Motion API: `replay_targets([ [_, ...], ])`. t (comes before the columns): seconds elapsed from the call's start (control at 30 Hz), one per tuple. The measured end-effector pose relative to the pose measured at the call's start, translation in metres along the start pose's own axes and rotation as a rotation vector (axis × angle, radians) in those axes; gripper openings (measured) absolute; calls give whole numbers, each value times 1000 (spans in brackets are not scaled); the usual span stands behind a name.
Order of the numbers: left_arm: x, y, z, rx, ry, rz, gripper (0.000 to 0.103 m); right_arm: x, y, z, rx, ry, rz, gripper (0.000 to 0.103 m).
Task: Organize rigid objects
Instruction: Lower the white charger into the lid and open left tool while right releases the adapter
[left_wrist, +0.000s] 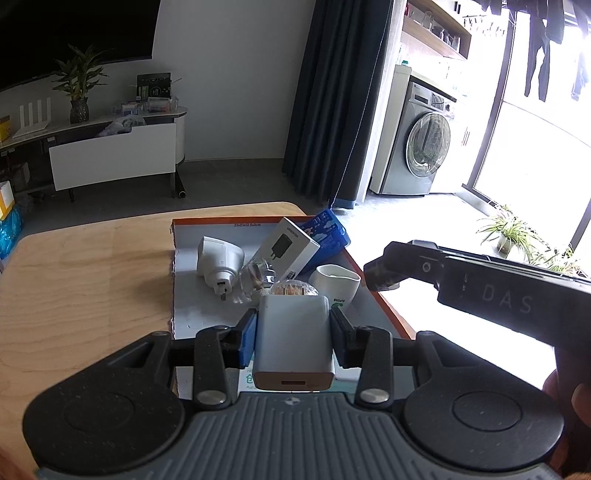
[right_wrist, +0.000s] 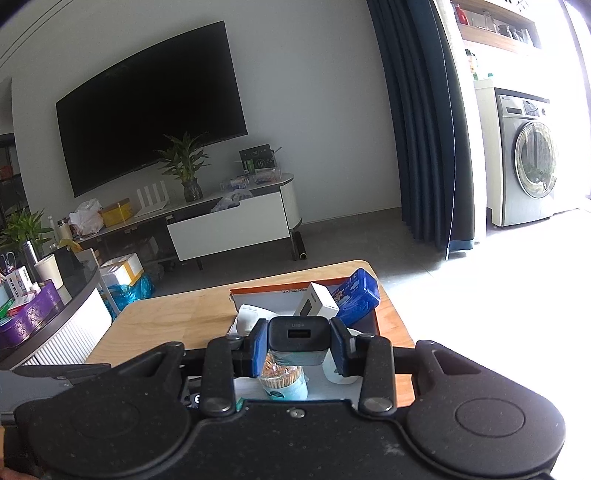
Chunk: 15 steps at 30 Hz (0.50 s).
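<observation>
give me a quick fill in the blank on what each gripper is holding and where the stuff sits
1. The left gripper is shut on a ____ charger.
2. The right gripper is shut on a ____ charger.
3. The mug sits in a shallow tray whose rim is ____.
4. The tray rests on a ____ table.

Missing words: white; black; orange; wooden

two chargers, white and black, one charger box, one blue pack, one white cup, one toothpick jar, one white plug adapter
</observation>
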<state>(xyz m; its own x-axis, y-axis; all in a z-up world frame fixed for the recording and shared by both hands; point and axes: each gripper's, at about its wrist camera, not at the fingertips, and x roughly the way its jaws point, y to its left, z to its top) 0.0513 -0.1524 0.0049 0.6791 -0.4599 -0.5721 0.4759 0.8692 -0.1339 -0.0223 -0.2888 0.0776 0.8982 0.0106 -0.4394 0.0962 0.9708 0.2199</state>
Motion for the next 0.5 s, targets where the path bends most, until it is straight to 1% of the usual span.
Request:
replay_targets([
  [0.5,12,2,7,-8,24,-13,41,6,-2,2,0,4,2,43],
])
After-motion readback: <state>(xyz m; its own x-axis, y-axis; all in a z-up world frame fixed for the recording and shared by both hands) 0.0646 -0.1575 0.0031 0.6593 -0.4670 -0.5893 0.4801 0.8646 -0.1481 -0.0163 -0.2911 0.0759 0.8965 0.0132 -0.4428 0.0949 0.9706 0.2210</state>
